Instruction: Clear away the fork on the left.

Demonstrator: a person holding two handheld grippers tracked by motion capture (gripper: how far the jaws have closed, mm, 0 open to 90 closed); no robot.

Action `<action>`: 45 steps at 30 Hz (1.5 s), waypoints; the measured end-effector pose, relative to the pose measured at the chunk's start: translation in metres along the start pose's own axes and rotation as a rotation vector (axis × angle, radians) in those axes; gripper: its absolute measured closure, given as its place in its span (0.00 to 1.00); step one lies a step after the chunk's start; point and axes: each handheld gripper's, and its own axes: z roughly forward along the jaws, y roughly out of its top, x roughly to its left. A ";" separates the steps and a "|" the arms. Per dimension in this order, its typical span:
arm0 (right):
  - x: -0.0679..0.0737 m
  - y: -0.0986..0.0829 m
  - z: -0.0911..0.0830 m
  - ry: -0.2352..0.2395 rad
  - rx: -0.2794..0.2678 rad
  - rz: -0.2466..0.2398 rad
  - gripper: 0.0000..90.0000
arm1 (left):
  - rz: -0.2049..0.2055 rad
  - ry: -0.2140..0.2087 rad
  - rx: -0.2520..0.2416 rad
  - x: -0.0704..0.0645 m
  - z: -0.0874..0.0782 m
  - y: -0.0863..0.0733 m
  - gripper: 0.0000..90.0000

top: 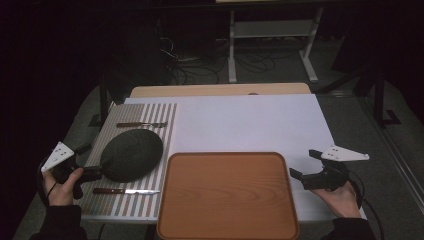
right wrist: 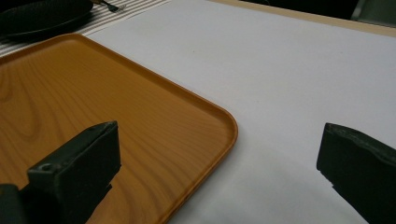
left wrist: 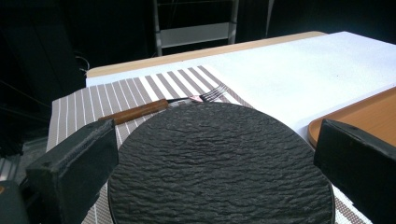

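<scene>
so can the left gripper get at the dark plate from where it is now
Probably yes. The left gripper sits open right at the near-left rim of the dark plate, its jaws spread to either side of the plate in the left gripper view. The knife and fork lie clear of that path.

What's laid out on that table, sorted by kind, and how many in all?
Plates: 1, dark plate
Forks: 1, fork
Knives: 1, knife
Trays: 1, wooden tray
Mats: 1, striped placemat
Total: 5
</scene>
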 end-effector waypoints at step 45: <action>0.003 -0.002 0.003 0.000 0.027 -0.019 0.00 | 0.263 -0.068 0.219 0.020 0.043 0.061 0.00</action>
